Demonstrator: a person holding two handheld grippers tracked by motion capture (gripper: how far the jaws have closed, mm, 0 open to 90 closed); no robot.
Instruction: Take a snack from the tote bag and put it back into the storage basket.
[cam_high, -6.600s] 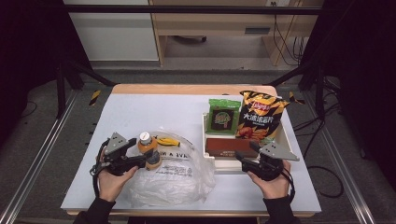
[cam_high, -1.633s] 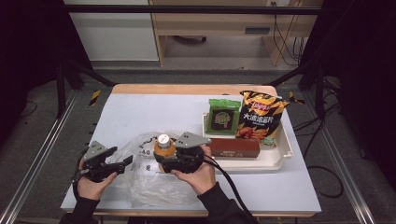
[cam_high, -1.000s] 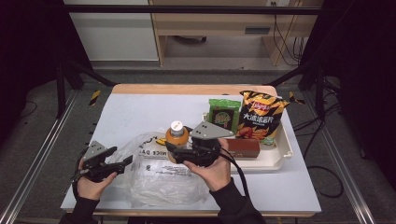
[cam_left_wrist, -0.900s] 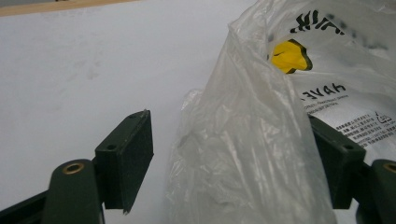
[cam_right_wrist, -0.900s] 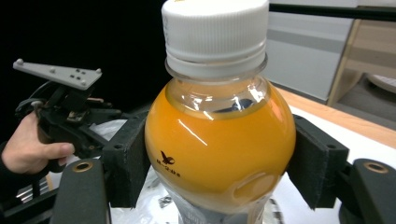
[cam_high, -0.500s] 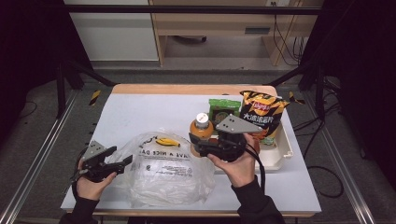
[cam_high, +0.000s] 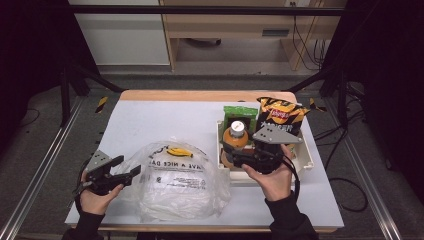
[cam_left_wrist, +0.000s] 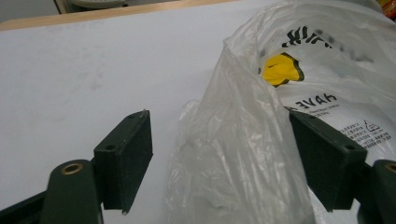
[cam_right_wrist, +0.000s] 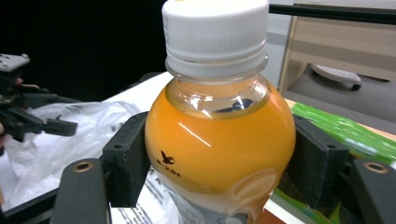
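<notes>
Carried rightward since half a second ago, the orange juice bottle (cam_high: 235, 142) now hangs over the left end of the white tray (cam_high: 306, 159), whereas before it was above the table just left of that tray. It stands upright with its white cap (cam_right_wrist: 215, 28) on top, and the right gripper (cam_high: 234, 153) has its two black jaws pressed against the bottle's round shoulder from either side, as the right gripper view shows closely. Whether the bottle's base touches the tray floor cannot be told.

Behind the bottle in the tray stands a green packet (cam_high: 240, 112), and to the right of that leans a black and orange crisp bag (cam_high: 283, 114). A dark red box lies in the tray too, mostly hidden behind the right hand (cam_high: 272, 176).

Left of the tray, on the white table (cam_high: 150, 120), lies a crumpled clear plastic bag (cam_high: 180, 182) with black lettering and a yellow mark (cam_high: 179, 151). The left gripper (cam_high: 129, 168) sits at the bag's left edge, well apart from the tray, in much the same place as earlier; its jaws stand spread wide, with a raised fold of the bag's film between them in the left gripper view, touching the right-hand jaw there but not pinched.
</notes>
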